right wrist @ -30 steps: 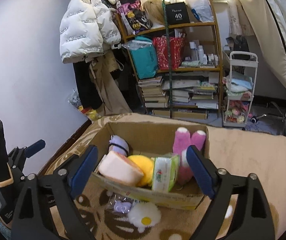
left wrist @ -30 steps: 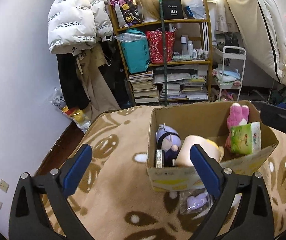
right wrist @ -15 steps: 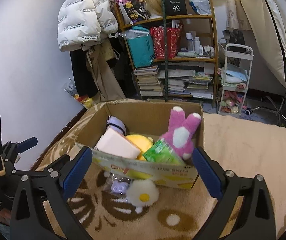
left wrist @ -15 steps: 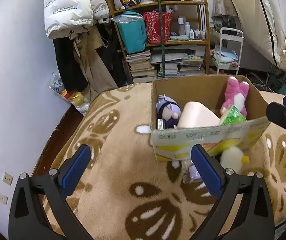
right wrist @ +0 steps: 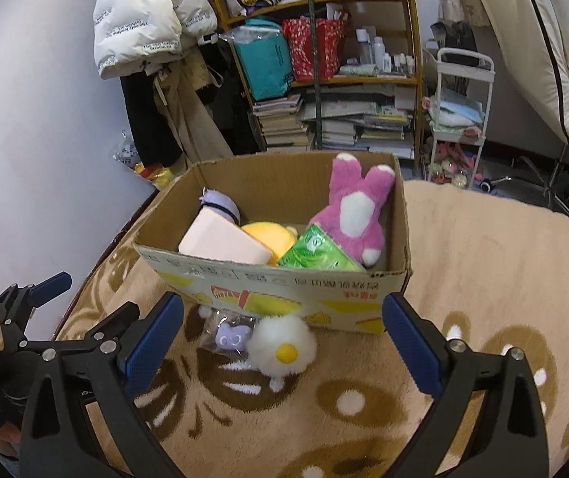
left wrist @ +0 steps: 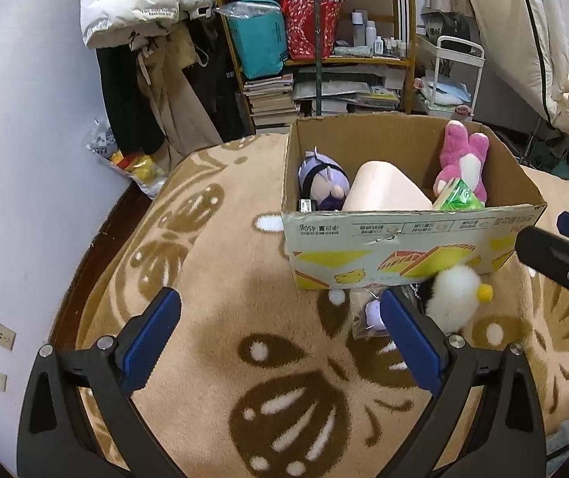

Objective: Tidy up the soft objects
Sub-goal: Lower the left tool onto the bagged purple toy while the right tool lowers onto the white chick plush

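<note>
Both cameras have drawn back and tilted downward over the last second, so the blanket in front of the cardboard box [left wrist: 403,235] now fills more of each view. Left wrist view: the left gripper [left wrist: 280,338] hovers over the patterned blanket [left wrist: 212,279] with fingers spread wide and nothing between them. The white fluffy plush [left wrist: 453,298] lies on the blanket touching the box's near wall, just right of the right-hand finger; a small bagged purple toy [left wrist: 374,312] sits beside it, partly hidden. The box holds a purple doll [left wrist: 324,183], a pink block [left wrist: 384,191], a pink rabbit [left wrist: 463,159] and a green tissue pack [left wrist: 457,199]. Right wrist view: the right gripper [right wrist: 282,342] is likewise released and empty, with the white plush [right wrist: 282,344] centred between its fingers and the bagged toy [right wrist: 228,334] touching the plush's left side. The plush appears light, soft and compressible; a pinch across its round body should hold. It is roughly round, with no clear long axis, its yellow spot facing the camera. The bag looks slippery.
</note>
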A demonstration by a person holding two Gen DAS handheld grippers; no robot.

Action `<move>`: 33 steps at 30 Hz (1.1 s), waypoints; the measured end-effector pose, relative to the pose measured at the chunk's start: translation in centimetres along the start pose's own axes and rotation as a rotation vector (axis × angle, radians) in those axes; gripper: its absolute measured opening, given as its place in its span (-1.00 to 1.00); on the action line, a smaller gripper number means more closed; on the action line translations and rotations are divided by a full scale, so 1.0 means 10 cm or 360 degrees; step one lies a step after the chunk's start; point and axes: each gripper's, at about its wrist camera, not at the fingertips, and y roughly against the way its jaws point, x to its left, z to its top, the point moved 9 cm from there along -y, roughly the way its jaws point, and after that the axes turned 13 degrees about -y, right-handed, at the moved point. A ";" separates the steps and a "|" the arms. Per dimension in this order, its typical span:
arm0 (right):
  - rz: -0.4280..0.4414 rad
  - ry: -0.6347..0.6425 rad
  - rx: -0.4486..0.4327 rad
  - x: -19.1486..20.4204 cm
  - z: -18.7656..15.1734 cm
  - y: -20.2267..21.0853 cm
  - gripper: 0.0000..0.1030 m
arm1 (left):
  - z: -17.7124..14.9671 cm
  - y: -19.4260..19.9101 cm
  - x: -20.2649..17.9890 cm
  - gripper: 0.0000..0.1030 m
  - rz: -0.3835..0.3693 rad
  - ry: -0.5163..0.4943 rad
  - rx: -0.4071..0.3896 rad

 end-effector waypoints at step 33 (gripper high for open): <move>-0.0099 -0.0238 0.0484 -0.33 -0.39 -0.77 0.59 | -0.19 -0.61 -0.45 0.92 -0.0169 -0.0185 0.0206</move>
